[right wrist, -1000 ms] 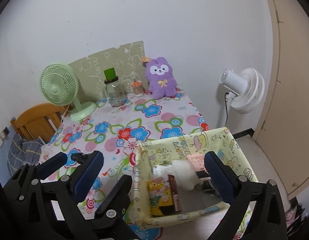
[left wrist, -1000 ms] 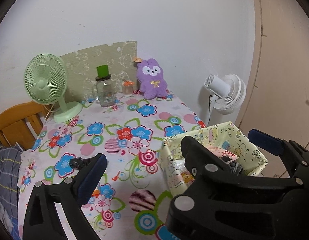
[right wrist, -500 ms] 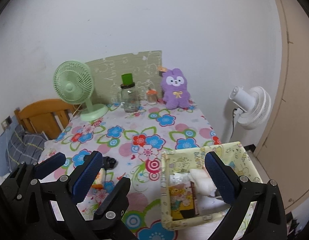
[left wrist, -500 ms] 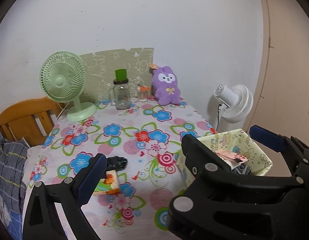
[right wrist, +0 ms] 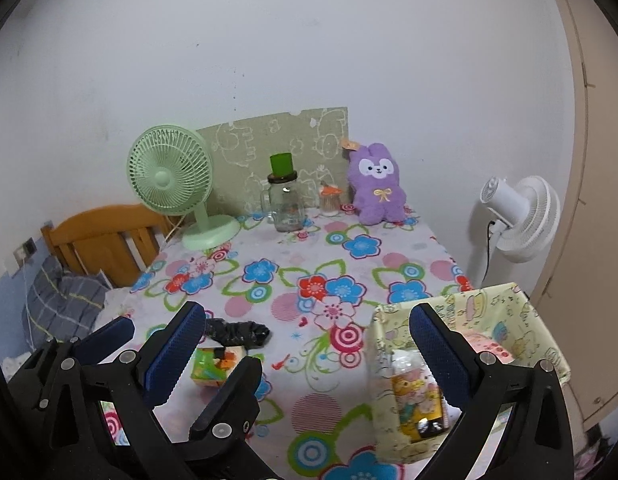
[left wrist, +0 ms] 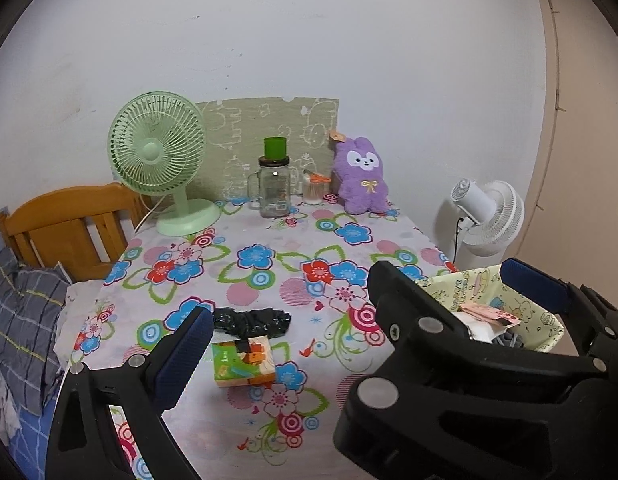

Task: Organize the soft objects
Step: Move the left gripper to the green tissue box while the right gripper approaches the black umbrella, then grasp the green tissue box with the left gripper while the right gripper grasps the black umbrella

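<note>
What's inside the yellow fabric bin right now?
The yellow fabric bin holds a cartoon-print pack, a white soft item and a pink packet. A grey item shows in the left view. The right tool's finger hides the middle.

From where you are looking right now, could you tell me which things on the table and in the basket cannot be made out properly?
- Fabric basket contents: right wrist view, partly hidden behind the right tongs; left wrist view, behind the left tongs.
- Tissue pack: right wrist view, its edges are covered by tong fingers.
- Black scrunchie: its left end is behind a finger.
- Small jar: too small to tell its contents.
</note>
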The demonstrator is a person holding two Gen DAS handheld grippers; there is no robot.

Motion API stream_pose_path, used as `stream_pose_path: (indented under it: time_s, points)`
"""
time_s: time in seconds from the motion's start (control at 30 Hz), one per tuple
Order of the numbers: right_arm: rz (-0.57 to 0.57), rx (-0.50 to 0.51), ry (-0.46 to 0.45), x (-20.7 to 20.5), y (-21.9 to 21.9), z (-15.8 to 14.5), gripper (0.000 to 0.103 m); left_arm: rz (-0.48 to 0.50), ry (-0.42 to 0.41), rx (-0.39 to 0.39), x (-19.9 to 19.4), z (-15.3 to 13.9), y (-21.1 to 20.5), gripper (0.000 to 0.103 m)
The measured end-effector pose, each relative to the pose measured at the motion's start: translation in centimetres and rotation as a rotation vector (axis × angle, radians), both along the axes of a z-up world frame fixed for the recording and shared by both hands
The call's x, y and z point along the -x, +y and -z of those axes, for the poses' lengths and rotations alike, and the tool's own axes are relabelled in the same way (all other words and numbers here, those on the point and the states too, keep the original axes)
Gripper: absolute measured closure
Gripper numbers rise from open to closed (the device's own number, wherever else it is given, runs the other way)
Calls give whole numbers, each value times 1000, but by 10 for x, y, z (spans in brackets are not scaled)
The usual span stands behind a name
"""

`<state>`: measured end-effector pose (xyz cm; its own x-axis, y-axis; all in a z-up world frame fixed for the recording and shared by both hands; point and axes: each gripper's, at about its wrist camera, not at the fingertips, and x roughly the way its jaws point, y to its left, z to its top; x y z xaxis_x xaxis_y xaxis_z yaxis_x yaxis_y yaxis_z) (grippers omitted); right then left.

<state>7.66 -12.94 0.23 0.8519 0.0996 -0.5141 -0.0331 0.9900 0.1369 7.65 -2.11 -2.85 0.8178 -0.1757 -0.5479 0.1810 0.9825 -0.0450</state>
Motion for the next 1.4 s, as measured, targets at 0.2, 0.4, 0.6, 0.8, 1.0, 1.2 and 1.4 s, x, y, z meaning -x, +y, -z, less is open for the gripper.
stream_pose_path:
  time_s: [0.2, 0.4, 0.6, 0.8, 1.0, 1.2, 1.4]
  points:
    - [7, 1, -3, -5, 11, 5, 0, -15, 15, 6, -5, 6, 10, 2]
    - [-15, 12, 19, -15, 20, 13, 0, -35, 36, 2, -13, 15, 19, 2]
    - [-32, 24, 44, -28, 28, 24, 0, -55, 56, -13, -23, 25, 26, 2]
    - [-62, 23, 80, -42, 35, 38, 4, -71, 103, -7, -36, 41, 34, 2]
    - [-88, 22, 110, -53, 44, 53, 9, -89, 149, -6, -50, 57, 44, 2]
    - [-110, 26, 164, -70, 52, 72, 13, -100, 193, -8, -62, 73, 49, 2]
    - [-112, 34, 197, -84, 55, 87, 14, -114, 235, -6, -76, 89, 52, 2]
